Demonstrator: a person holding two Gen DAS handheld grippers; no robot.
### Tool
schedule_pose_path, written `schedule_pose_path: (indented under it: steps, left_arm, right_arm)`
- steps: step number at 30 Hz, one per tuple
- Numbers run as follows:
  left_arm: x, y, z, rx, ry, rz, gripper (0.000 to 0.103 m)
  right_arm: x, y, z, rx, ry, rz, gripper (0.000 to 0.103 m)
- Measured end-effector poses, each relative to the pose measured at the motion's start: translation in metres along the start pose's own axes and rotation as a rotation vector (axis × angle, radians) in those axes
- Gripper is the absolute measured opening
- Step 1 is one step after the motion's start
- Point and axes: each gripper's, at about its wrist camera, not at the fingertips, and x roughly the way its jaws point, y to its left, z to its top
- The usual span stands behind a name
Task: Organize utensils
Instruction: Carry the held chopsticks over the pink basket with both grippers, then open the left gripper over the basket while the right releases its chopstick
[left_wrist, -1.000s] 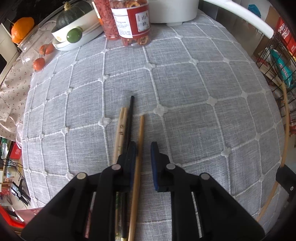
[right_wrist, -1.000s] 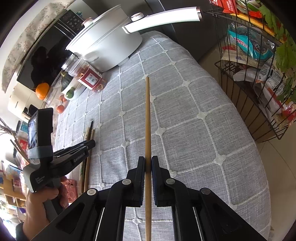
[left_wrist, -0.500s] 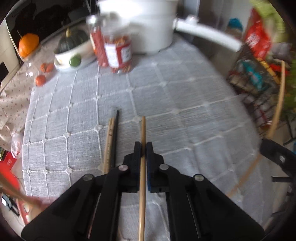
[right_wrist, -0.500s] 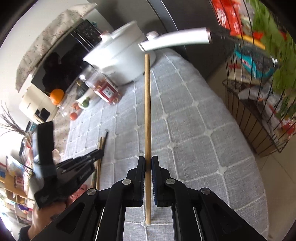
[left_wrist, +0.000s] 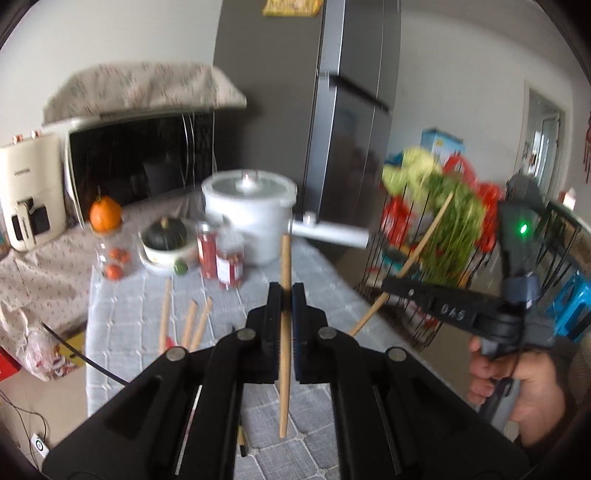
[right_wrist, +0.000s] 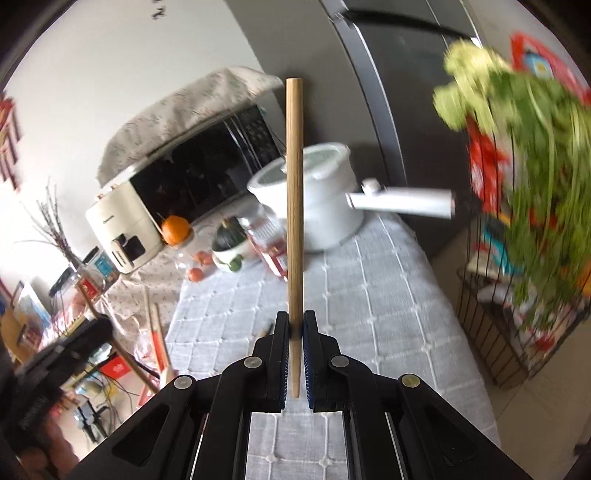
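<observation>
My left gripper (left_wrist: 285, 295) is shut on a wooden chopstick (left_wrist: 284, 332) and holds it upright, well above the grey quilted table (left_wrist: 325, 269). My right gripper (right_wrist: 294, 325) is shut on another wooden chopstick (right_wrist: 294, 206), also upright in the air. The right gripper also shows in the left wrist view (left_wrist: 391, 286), with its chopstick (left_wrist: 406, 266) slanting across. Several wooden sticks (left_wrist: 190, 321) rise at the table's left edge; their lower ends are hidden. A dark utensil end (right_wrist: 267, 328) lies on the table just beyond the right gripper.
A white pot with a long handle (left_wrist: 255, 206), red-labelled jars (left_wrist: 221, 258), a bowl with a squash (left_wrist: 166, 243) and oranges stand at the table's far end. A wire basket with greens (left_wrist: 443, 221) stands to the right. A microwave (left_wrist: 136, 158) is behind.
My left gripper closed on the chopstick on the table and lifted it up high. Both grippers have tilted up, so the chopsticks now stand upright above the table.
</observation>
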Motion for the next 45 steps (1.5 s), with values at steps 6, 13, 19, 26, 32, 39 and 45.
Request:
schedule_pose_path:
  steps: [6, 13, 19, 26, 32, 39, 45]
  left_arm:
    - [-0.06, 0.023, 0.023, -0.005, -0.186, 0.03, 0.006]
    - [-0.066, 0.06, 0.013, 0.006, -0.254, 0.131, 0.006]
    - [-0.034, 0.098, -0.021, 0.045, -0.206, 0.174, 0.006]
    - [-0.004, 0.123, -0.042, -0.002, -0.053, 0.162, 0.006]
    - [-0.005, 0.125, -0.044, -0.033, -0.031, 0.161, 0.007]
    - [-0.015, 0.132, -0.04, -0.083, -0.035, 0.161, 0.03]
    - [-0.01, 0.147, -0.047, -0.159, 0.015, 0.152, 0.051]
  right_arm:
    - [-0.027, 0.039, 0.012, -0.062, -0.086, 0.063, 0.007]
    - [-0.028, 0.088, 0.012, -0.102, -0.107, 0.184, 0.007]
    - [-0.011, 0.129, 0.001, -0.148, -0.078, 0.259, 0.007]
    - [0.024, 0.165, -0.021, -0.212, 0.014, 0.27, 0.007]
    - [0.052, 0.174, -0.039, -0.251, 0.108, 0.252, 0.007]
    - [0.068, 0.176, -0.049, -0.257, 0.153, 0.246, 0.007]
    - [0.081, 0.175, -0.056, -0.233, 0.191, 0.276, 0.01]
